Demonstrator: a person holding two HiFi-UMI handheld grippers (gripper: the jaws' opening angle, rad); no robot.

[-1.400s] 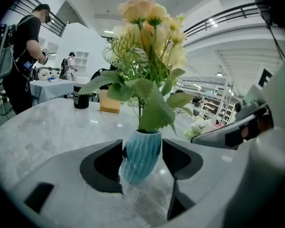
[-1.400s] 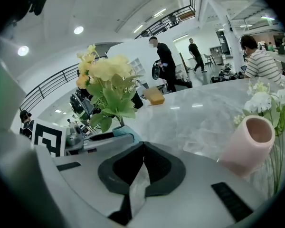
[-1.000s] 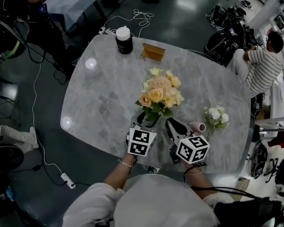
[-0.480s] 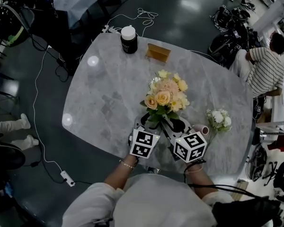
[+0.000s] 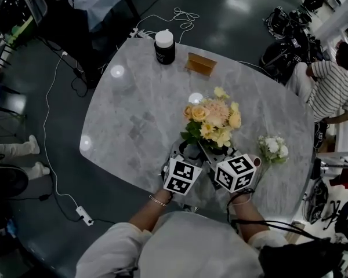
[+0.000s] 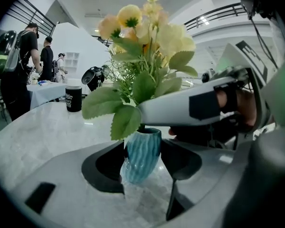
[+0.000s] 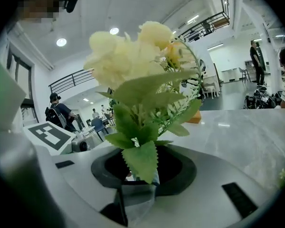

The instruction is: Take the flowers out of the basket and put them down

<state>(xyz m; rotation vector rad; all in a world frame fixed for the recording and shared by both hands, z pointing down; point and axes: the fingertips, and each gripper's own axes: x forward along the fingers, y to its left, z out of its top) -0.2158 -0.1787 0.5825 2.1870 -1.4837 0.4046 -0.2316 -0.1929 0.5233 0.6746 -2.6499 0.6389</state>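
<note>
A bouquet of yellow and peach flowers (image 5: 213, 116) stands upright in a blue ribbed vase (image 6: 142, 151) near the table's front edge. My left gripper (image 5: 184, 154) is shut on the vase, with a pad pressed against each side. My right gripper (image 5: 211, 153) reaches in from the right just above the vase's mouth. Its jaws have just been opening and now stand open around the bouquet's stems and leaves (image 7: 140, 160). One white finger (image 6: 180, 109) of that gripper crosses the left gripper view. The vase's foot is hidden behind the pads.
A small bunch of white flowers (image 5: 272, 148) lies on the marble table (image 5: 133, 114) right of my right gripper. A black canister (image 5: 164, 46) and a wooden card holder (image 5: 200, 64) stand at the far edge. A person in a striped shirt (image 5: 330, 86) sits at the right.
My right gripper has swung left, away from the white bunch and up to the bouquet's stems. The left gripper stays on the vase.
</note>
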